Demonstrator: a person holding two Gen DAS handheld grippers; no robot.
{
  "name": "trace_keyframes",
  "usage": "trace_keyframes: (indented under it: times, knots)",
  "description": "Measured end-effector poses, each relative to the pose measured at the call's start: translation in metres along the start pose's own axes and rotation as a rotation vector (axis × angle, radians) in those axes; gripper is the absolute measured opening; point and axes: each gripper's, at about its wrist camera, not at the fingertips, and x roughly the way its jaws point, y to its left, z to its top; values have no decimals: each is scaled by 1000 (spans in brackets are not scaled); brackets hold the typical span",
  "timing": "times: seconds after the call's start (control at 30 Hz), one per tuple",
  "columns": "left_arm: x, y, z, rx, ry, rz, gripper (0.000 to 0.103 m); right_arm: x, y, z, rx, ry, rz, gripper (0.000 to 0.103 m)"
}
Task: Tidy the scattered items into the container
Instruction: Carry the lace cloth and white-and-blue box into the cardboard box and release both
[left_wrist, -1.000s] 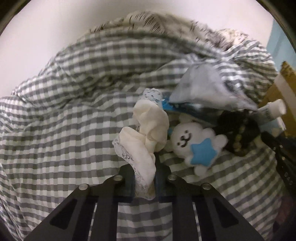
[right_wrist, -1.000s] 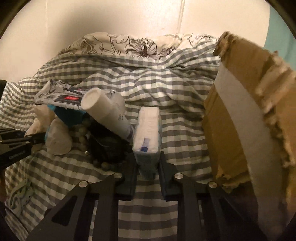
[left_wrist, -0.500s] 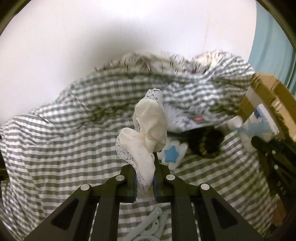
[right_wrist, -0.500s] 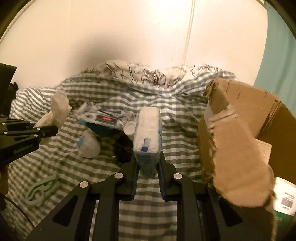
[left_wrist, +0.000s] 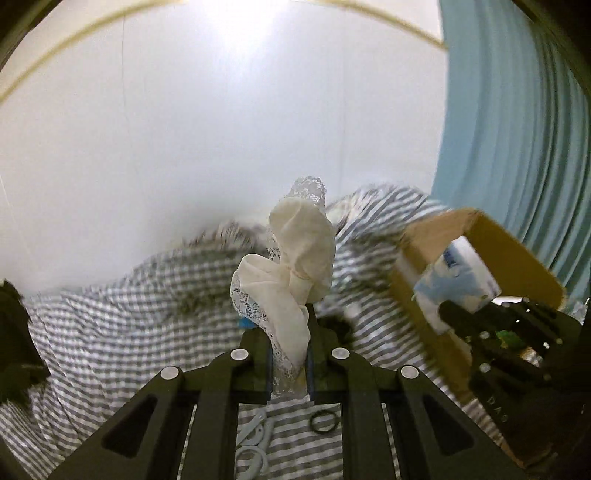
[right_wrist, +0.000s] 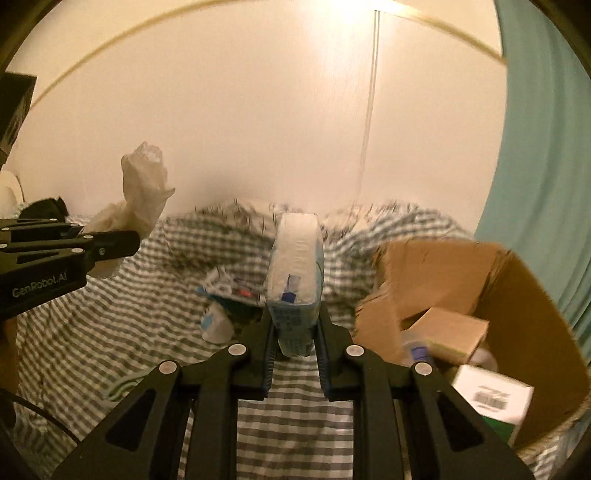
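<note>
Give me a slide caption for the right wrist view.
Right gripper holding a tissue pack beside the open cardboard box.

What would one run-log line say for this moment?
left gripper: shut on lace cloth | right gripper: shut on tissue pack | both lifted off checked bedding | cardboard box: open, right side

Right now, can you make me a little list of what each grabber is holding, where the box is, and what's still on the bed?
left gripper: shut on the cream lace cloth, held up above the bed
right gripper: shut on the white and blue soft pack
cardboard box: open, to the right on the bed, small boxes already inside
checked bedsheet: grey and white, rumpled
left on the bed: black ring, pale plastic clips, a small pile of packets
</note>
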Motion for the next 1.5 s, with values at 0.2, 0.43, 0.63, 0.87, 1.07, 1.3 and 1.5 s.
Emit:
trace_keyframes:
  times: [0.2, 0.43, 0.63, 0.87, 1.07, 1.3, 1.5]
  knots:
    - [-50, -21, 17, 11, -90, -7, 13, -52, -10, 12, 6, -88, -21, 18]
    - [-85, -43, 25, 24, -145, -18, 13, -105, -28, 16, 7, -178, -66, 18]
    - [-95, -64, 37, 37, -149, -65, 13, -134, -45, 13, 26, -217, -92, 18]
    - [-81, -96, 51, 72, -137, -136, 13, -139, -83, 7, 79, -208, -136, 18]
    - [-51, -126, 59, 97, -92, -186, 13, -123, -121, 2, 123, -158, -188, 18]
    - [-5, -146, 62, 98, -22, -229, 13, -95, -165, -9, 161, -79, -228, 18]
    - [32, -169, 51, 123, 58, -267, 13, -71, -189, -18, 184, -23, -244, 18]
